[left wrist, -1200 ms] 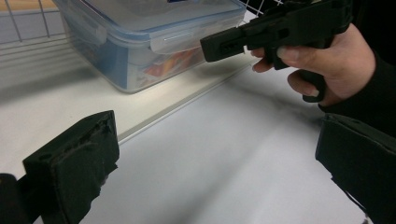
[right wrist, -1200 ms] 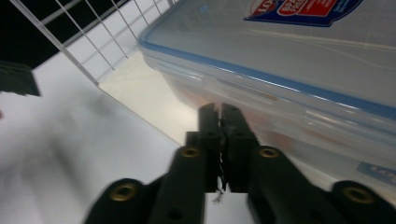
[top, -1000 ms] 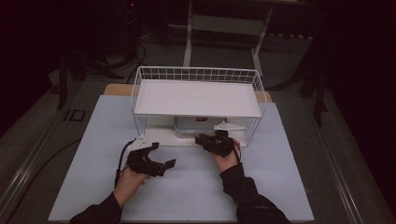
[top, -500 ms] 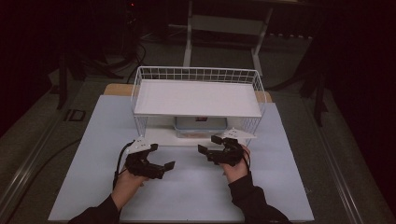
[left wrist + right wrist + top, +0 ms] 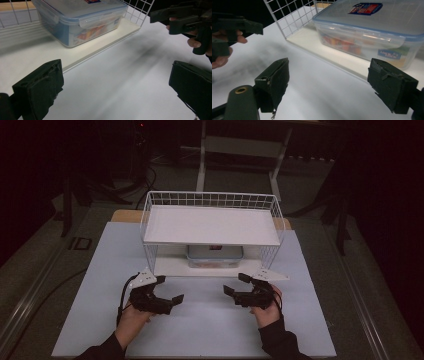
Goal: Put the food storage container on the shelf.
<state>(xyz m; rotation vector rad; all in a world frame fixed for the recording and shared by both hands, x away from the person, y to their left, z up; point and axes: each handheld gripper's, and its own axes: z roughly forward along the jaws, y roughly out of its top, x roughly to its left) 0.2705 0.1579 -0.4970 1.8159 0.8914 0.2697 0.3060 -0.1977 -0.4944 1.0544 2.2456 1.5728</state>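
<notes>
The food box [image 5: 215, 256] sits on the bottom shelf of the white wire rack [image 5: 212, 200], under the top shelf, with its long side facing the person; it lies straight ahead, in the middle between both hands. The left gripper [image 5: 167, 290] is wide open and holds nothing; the right gripper [image 5: 234, 284] has just been opening its jaws, and they stand wide with nothing between them. Both rest on the white table [image 5: 100, 270] just in front of the rack — the right one looks a little nearer the box; I think either could reach it.
</notes>
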